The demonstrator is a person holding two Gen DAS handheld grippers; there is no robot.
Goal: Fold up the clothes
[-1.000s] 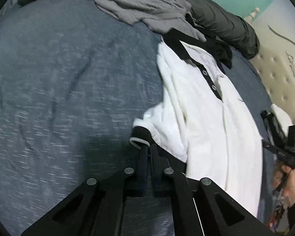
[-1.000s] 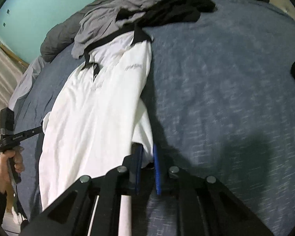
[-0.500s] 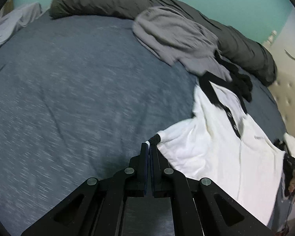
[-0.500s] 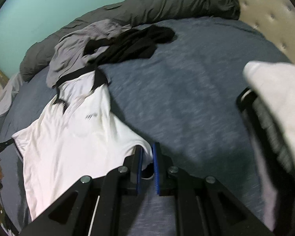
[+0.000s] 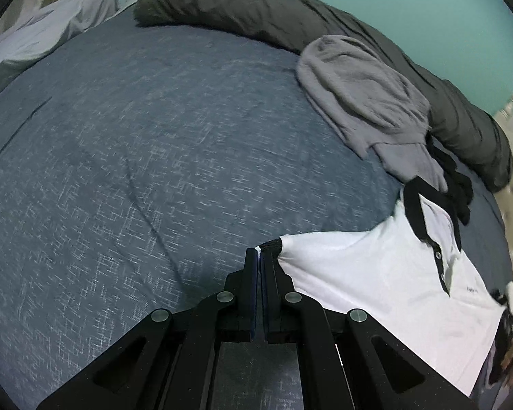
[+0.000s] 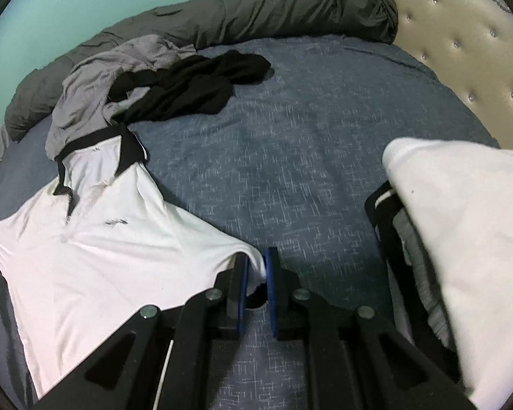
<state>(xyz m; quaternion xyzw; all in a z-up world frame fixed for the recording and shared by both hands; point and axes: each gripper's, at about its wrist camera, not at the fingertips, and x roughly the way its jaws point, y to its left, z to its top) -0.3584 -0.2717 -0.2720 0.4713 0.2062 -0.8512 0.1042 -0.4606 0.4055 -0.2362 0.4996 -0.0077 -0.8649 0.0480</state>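
White polo shirt with black trim on a flecked blue bed cover

The polo shirt is white with a black collar, black button placket and black sleeve cuff, and a small dark logo mark on its chest; the bed cover is dusty blue with fine pale cross-hatch flecks; the rolled duvet is plain dark grey; a crumpled garment is light grey, and the bundle beside it is black; the wall is turquoise; the tufted headboard is cream; the left gripper and right gripper are black with blue pads
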